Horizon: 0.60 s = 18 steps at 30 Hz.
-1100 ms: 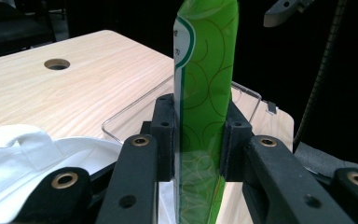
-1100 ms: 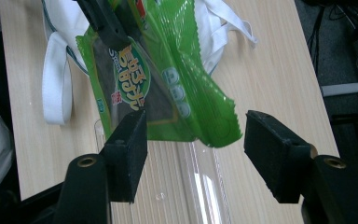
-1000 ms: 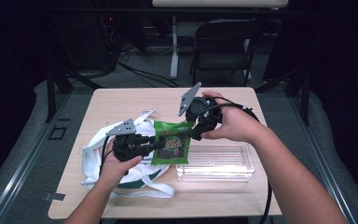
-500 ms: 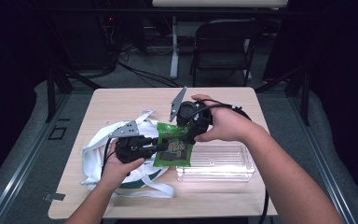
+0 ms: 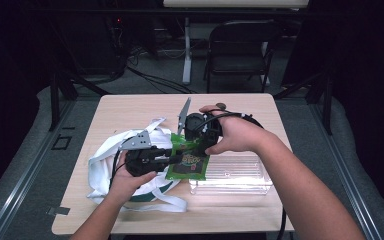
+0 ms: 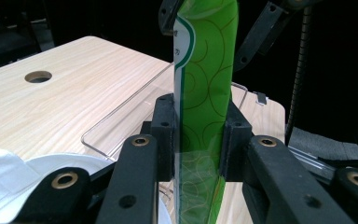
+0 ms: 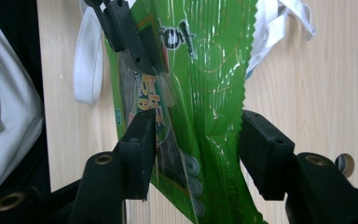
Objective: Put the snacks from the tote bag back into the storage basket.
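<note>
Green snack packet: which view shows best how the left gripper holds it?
Left gripper view: the green snack packet stands pinched between the left gripper's jaws. High view shows the packet over the clear tray; right gripper view shows its serrated edge between wider-set jaws.

A green snack packet [image 7: 200, 93] is flanked by the right gripper [image 7: 193, 149], whose jaws are spread either side of it.

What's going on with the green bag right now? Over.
Left gripper shut on the green bag, held above the table. Right gripper open around its top edge, not clamped. Clear tray below, white cloth bag beside. Nothing blocking.
</note>
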### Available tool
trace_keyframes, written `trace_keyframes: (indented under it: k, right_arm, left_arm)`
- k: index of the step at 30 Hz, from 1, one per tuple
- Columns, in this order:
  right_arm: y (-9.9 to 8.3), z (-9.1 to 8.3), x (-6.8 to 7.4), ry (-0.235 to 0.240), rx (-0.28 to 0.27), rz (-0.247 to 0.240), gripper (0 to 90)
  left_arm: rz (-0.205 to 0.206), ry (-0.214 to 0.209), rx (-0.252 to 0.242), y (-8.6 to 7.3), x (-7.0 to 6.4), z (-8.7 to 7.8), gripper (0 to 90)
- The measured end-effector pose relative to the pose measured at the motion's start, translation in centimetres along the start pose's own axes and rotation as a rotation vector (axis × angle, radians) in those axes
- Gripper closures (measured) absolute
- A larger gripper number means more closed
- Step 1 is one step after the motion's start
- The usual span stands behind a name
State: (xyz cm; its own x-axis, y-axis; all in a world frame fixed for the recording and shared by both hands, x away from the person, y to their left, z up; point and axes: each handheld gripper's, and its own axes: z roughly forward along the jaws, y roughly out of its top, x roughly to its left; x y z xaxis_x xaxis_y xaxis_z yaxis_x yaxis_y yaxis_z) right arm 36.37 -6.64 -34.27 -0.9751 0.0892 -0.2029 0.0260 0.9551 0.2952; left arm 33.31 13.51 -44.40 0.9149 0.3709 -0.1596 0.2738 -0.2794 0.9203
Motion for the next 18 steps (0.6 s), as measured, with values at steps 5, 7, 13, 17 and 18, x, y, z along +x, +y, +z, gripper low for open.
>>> trace_keyframes:
  k: [5,7,13,17,18]
  right_arm:
    - [0.16,0.35,0.15,0.017,0.010,-0.005,52.7]
    - [0.25,0.48,0.19,0.023,0.022,-0.012,53.9]
    - [0.37,0.70,0.26,0.035,0.025,-0.014,59.7]
    - [0.34,0.70,0.22,0.042,0.028,-0.017,62.7]
    - [0.35,0.68,0.23,0.044,0.029,-0.017,64.1]
  left_arm:
    - [0.013,-0.006,-0.004,-0.01,-0.22,0.14,72.5]
    - [0.022,-0.005,0.003,0.02,-0.24,0.12,72.5]
    - [0.024,-0.006,-0.002,0.00,-0.29,0.15,72.5]
    - [0.029,-0.004,-0.002,-0.01,-0.32,0.18,72.5]
    - [0.035,-0.005,-0.006,-0.02,-0.29,0.19,72.5]
